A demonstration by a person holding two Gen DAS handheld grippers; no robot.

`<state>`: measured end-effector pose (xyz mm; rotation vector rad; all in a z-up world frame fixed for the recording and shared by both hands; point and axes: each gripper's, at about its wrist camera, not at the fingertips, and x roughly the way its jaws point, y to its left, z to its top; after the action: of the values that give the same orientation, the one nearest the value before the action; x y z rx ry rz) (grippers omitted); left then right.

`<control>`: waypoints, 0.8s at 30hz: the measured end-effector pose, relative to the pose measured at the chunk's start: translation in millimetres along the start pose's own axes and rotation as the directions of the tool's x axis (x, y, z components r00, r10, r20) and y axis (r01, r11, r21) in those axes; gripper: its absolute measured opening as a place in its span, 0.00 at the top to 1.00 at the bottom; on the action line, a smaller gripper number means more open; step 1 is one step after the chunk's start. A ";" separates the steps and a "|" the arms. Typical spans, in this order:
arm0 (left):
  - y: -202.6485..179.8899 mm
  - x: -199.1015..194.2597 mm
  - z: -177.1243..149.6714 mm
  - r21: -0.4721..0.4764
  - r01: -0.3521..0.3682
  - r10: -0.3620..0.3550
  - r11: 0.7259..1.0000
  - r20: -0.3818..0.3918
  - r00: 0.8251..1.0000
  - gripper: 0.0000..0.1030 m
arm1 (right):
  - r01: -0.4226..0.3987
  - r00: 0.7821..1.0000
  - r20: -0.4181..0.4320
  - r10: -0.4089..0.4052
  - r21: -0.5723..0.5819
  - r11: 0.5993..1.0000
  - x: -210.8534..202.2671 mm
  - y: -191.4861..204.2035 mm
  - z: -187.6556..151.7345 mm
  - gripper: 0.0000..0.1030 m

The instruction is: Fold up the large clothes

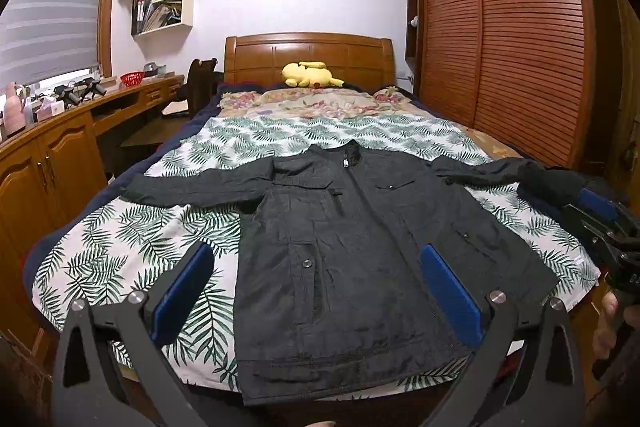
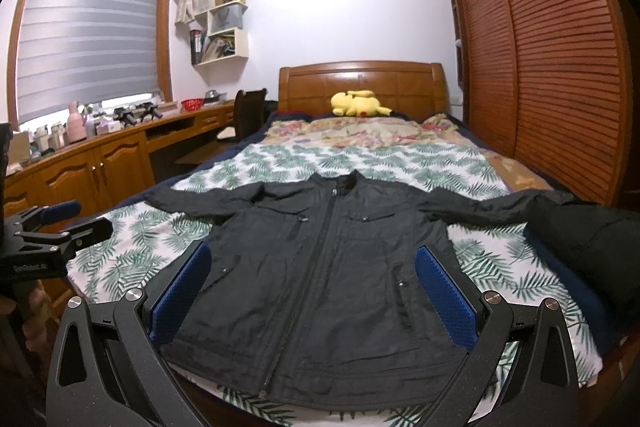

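Lying flat on the bed (image 1: 120, 251), the black jacket (image 1: 344, 259) looks soft, probably slippery; pinch cuffs or hem. Both grippers' jaws hang spread, empty.

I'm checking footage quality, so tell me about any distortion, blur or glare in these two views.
Left wrist view: strong fisheye bends the wardrobe doors, dark vignette in the corners, black jacket fairly sharp. Right wrist view: same barrel bend on the window blind, a bright glare patch on the wall, jacket slightly soft.
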<state>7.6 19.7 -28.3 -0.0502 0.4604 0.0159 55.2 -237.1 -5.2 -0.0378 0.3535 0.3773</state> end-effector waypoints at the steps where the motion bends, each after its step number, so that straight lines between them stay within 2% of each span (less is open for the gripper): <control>1: 2.6 1.9 -1.8 -0.002 -0.004 0.004 1.000 -0.005 1.000 0.00 | -0.003 1.000 -0.005 0.003 0.000 1.000 6.2 -3.0 -2.6 0.00; 24: 68.5 51.9 -13.9 -0.038 -0.100 0.096 0.994 -0.082 0.992 0.00 | -0.092 0.992 -0.084 0.091 -0.006 0.996 98.1 3.8 -24.5 0.00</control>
<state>46.0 87.6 -66.9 -0.0699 0.5428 0.1205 131.0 -201.2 -61.8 -0.0468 0.4370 0.4688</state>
